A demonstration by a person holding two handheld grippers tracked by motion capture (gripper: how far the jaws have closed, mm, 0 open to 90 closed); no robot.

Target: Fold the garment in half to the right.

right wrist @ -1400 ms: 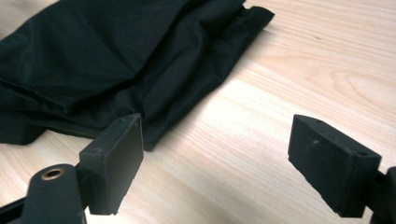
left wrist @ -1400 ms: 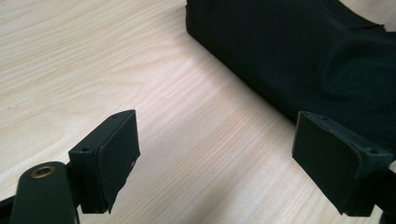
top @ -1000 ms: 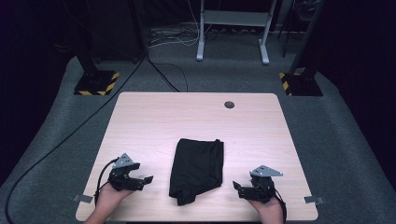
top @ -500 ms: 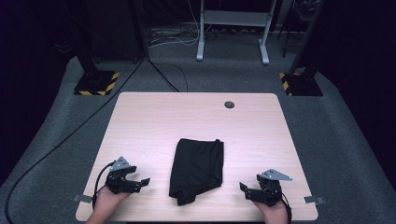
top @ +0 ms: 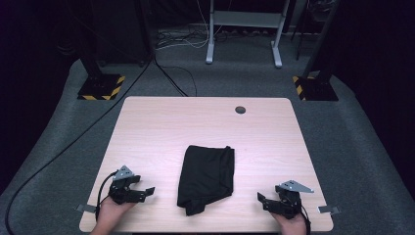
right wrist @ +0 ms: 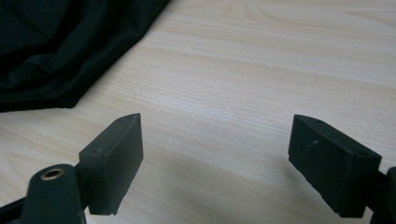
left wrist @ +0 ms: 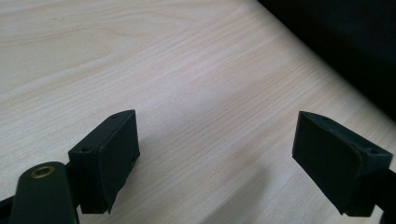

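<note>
Sliding toward the frame's lower right, the right gripper (top: 270, 200) has backed off the black cloth (top: 206, 177), while the left gripper (top: 144, 192) stays put, both gaping empty, suggesting the folding is done.

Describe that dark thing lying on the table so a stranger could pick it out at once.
Start from the pale wooden table. Near its front edge, between the left gripper and the right gripper, lies a folded black cloth. It is the soft, flat, crumpled thing there; both grippers are hard, with open fingers, and do not touch it.

You are working in a lab-style recording space, dark all round. A bare wooden table (top: 205, 127) stands on grey carpet (top: 362, 147), with hazard-striped stand bases (top: 100, 88), floor cables (top: 181, 44) and a metal frame (top: 242, 29) behind it.
</note>
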